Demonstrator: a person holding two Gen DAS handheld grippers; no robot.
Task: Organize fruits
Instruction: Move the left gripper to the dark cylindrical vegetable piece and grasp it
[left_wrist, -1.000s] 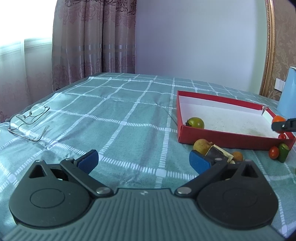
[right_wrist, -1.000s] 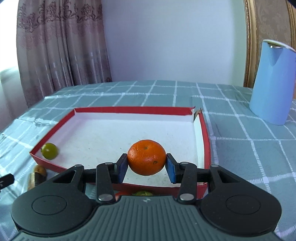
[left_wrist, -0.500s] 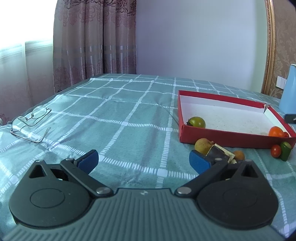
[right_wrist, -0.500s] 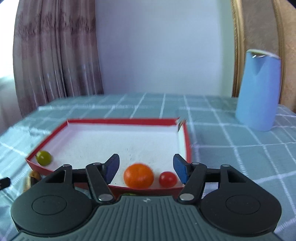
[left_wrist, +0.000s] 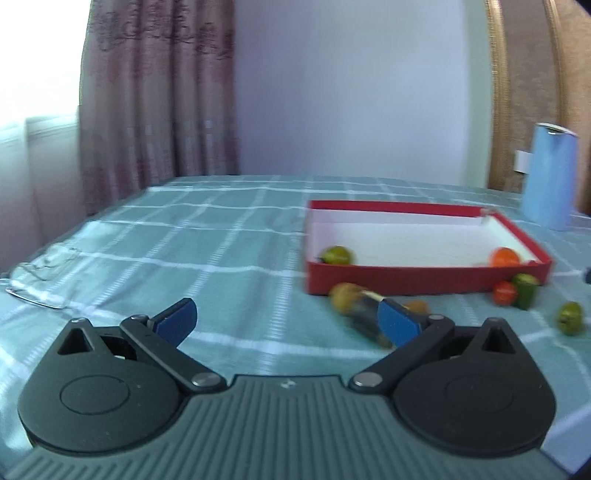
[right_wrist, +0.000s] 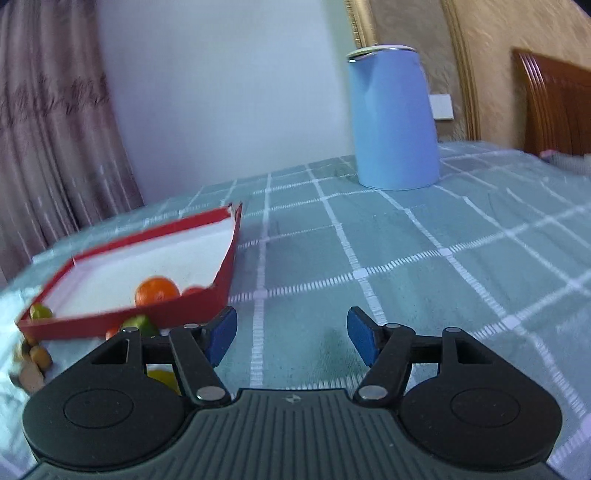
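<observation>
A red box (left_wrist: 424, 278) with a white floor sits on the checked cloth; it also shows in the right wrist view (right_wrist: 122, 319). Inside lie an orange (right_wrist: 157, 291), a small red tomato (right_wrist: 192, 290) and a green fruit (left_wrist: 335, 254). Outside its front wall lie a yellowish fruit (left_wrist: 345, 293), a dark block (left_wrist: 365, 317), a red tomato (left_wrist: 505, 292), a green piece (left_wrist: 526, 290) and a green fruit (left_wrist: 570, 317). My left gripper (left_wrist: 288, 321) is open and empty, in front of the box. My right gripper (right_wrist: 291, 334) is open and empty, right of the box.
A light blue kettle (right_wrist: 393, 118) stands at the back right. Glasses (left_wrist: 44, 273) lie at the cloth's left edge. A wooden chair back (right_wrist: 557, 107) stands at far right. Curtains hang behind the table.
My right gripper let go of the orange, which now lies in the box's near right corner, and swung away to the right. My left gripper turned right and rose slightly.
</observation>
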